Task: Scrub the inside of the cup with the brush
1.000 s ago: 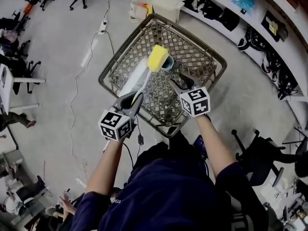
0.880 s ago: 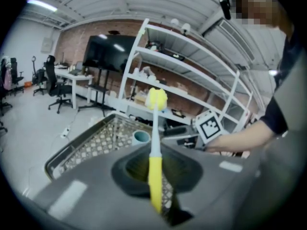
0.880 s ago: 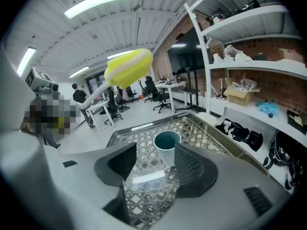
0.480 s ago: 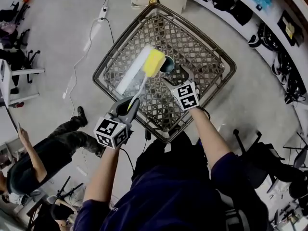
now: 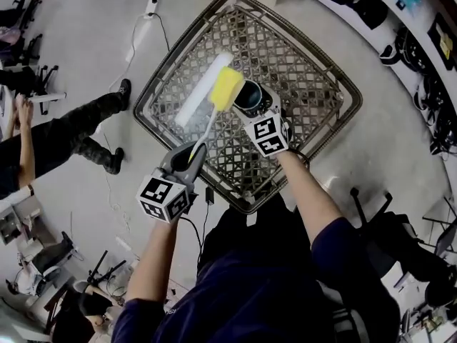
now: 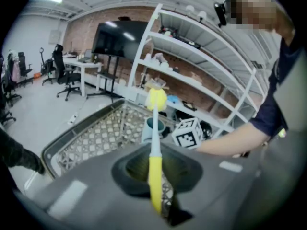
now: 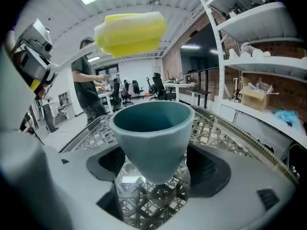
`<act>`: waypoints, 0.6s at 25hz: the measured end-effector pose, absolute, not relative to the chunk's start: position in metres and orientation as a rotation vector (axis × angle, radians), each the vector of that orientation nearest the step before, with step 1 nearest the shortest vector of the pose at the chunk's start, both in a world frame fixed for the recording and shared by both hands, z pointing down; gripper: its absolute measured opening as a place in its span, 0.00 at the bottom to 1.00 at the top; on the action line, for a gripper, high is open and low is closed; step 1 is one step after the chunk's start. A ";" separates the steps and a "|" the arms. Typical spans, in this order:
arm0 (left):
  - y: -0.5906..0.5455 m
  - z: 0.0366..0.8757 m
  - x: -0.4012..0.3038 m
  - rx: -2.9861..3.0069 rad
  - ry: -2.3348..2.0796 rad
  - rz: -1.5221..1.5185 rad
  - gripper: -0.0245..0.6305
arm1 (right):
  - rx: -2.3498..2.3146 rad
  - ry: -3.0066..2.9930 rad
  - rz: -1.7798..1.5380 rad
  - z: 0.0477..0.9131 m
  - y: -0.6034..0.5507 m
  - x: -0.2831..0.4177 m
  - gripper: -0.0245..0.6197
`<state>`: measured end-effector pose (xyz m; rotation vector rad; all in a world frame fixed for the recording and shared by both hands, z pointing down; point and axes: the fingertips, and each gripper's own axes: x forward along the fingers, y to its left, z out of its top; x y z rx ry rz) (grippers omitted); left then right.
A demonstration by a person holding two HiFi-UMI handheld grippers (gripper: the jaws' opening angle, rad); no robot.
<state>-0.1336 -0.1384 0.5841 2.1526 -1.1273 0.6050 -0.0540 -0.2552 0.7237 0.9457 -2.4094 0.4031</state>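
Two sides of the lattice table (image 5: pixel 307 84) face bare floor (image 5: pixel 93 41) in the head view, shelves (image 5: pixel 389 13) crowd its right, and the teal cup (image 5: pixel 250 95) stands upright near its middle. Left gripper view: the left gripper (image 6: pixel 156 176) clamps the brush (image 6: pixel 154 128) by its yellow-and-white handle, yellow sponge head above the cup. Right gripper view: the jaws of the right gripper (image 7: pixel 153 176) have just been opening and stand wide around the smooth, tapered cup, pads clear.

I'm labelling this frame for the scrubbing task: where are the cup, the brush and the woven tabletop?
cup (image 7: pixel 152 140): right gripper view, on its teal outer wall.
brush (image 5: pixel 227 88): head view, on its yellow sponge head.
woven tabletop (image 5: pixel 307 77): head view, on bare weave right of the cup.
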 end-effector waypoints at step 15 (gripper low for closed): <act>-0.148 0.588 -0.131 2.172 -1.114 0.595 0.09 | 0.994 -2.405 0.341 0.705 -0.265 -0.047 0.59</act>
